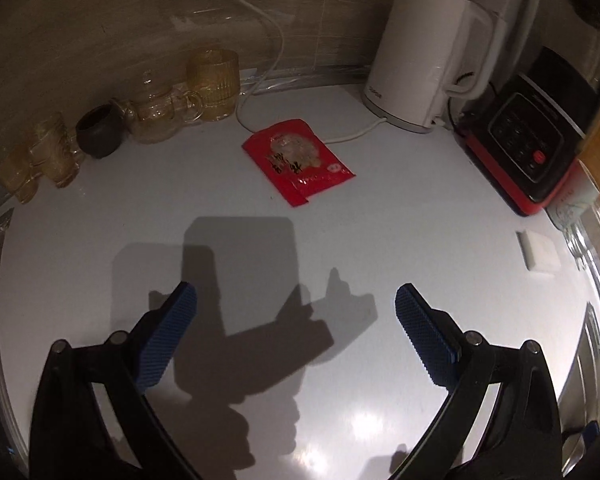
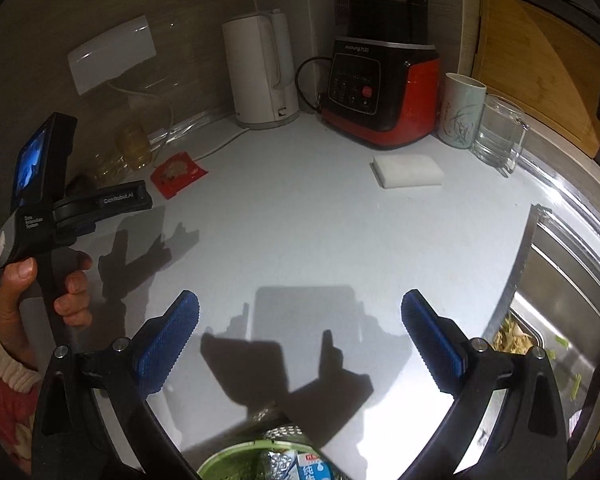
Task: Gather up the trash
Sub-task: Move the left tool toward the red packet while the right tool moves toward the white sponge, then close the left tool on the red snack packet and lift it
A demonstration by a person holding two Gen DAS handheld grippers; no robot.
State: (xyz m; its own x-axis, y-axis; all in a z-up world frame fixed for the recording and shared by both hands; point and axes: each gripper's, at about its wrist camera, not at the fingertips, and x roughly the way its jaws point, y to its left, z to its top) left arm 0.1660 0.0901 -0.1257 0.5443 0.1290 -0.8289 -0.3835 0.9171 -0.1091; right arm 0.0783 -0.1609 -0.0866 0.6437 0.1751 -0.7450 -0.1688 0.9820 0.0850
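Observation:
A red snack packet [image 1: 298,161] lies flat on the white counter [image 1: 400,216], ahead of my left gripper [image 1: 296,304], which is open and empty well short of it. The right wrist view shows the same red packet [image 2: 178,173] far off at the left, near the wall. My right gripper [image 2: 300,312] is open with nothing between its fingers, above bare counter [image 2: 300,224]. Below it at the frame's bottom edge sits a green bowl [image 2: 236,458] holding crumpled foil and a blue-and-white wrapper [image 2: 310,466]. A person's hand [image 2: 66,292] holds the left gripper's handle.
A white kettle [image 1: 418,52] with its cord and a red-black blender base [image 1: 528,140] stand at the back. Several glass cups and a dark pot [image 1: 98,131] line the left wall. A white sponge [image 2: 408,171], a mug [image 2: 460,110], a glass mug [image 2: 500,132] and a sink [image 2: 560,320] lie right.

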